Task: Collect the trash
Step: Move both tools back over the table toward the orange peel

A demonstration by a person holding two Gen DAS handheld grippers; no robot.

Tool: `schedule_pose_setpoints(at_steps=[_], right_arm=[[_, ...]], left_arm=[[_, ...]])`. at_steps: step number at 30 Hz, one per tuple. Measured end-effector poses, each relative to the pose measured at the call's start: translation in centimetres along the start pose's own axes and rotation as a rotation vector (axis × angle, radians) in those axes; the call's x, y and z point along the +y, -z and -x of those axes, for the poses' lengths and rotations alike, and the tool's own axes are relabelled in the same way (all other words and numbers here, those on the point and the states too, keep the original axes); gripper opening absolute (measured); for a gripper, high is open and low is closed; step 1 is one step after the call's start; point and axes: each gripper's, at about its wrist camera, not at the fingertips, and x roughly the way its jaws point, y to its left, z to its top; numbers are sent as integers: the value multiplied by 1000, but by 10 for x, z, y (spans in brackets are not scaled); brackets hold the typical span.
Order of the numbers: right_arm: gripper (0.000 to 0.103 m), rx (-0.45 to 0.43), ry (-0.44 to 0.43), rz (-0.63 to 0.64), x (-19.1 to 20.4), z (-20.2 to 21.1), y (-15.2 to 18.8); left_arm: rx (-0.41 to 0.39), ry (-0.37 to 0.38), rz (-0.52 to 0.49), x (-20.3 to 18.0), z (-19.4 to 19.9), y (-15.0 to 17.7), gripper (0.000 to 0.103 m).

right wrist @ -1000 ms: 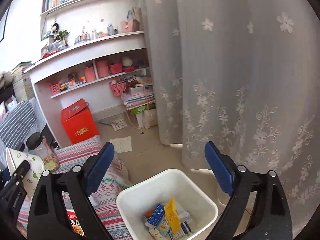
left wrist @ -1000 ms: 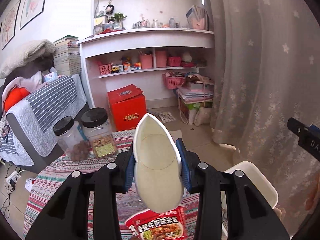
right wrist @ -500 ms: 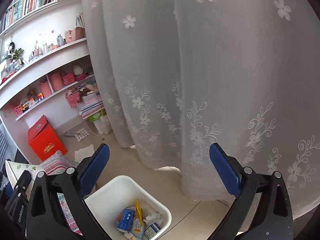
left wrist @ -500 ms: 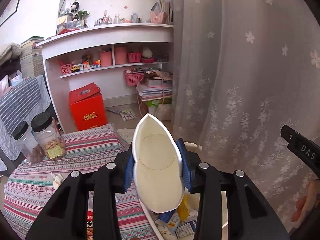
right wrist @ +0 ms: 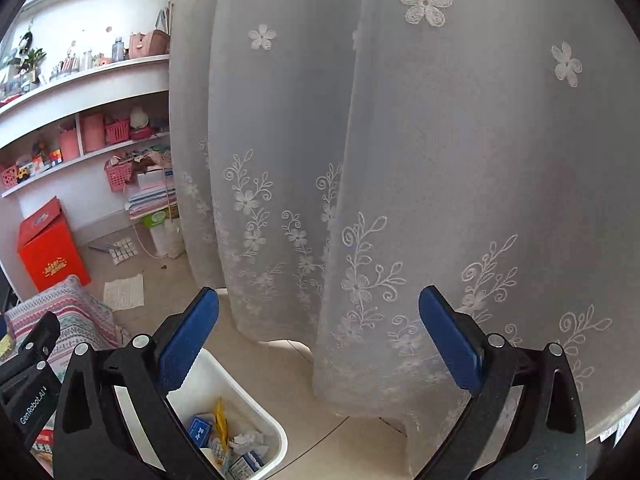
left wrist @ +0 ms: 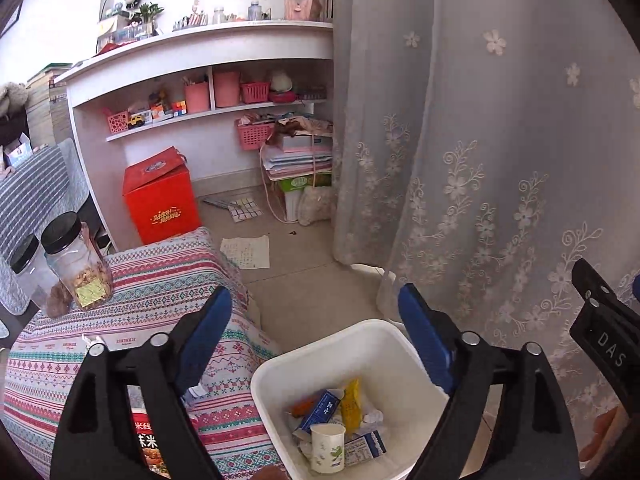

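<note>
**Cup dropped in the bin; both grippers free**

The lace curtain (right wrist: 400, 160) fills the right side of both views and hangs to the floor just behind the white bin (left wrist: 276, 364), so there is little room that way. To the left the table under the striped cloth (left wrist: 132, 320) comes up close against the bin's side, its corner just beside the rim. Between curtain, table and shelves lies bare floor with a loose sheet of paper (left wrist: 246, 253).

The step in hand looks like the drop itself. The left gripper (left wrist: 316, 344) hangs over the bin; its jaws have just been opening and nothing is between them now. The paper cup (left wrist: 328, 446) stands upright in the bin among cartons and wrappers. The right gripper (right wrist: 320, 344) faces the curtain with jaws spread wide and empty, the bin at its lower left.

Next, judging by what remains, comes a swing back left over the table, where a red food packet (left wrist: 146, 440) lies under the left gripper's frame. That calls for clearing the bin rim and keeping off the two jars (left wrist: 74, 264) near the table's far edge.
</note>
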Motion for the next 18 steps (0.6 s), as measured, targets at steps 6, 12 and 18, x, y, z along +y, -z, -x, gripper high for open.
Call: schedule_pose_setpoints(at_steps=[6,12,18], right_arm=[[96,-20,-27,12,20,10,5],[96,-53,-71,68,53,26,12],[96,-75,-129,128,93,43,16]], left_arm=[[7,-41,5,20,5,1,88],[-4,-97,14,50,12,5,89],[6,-154,28,87,15,12,89]])
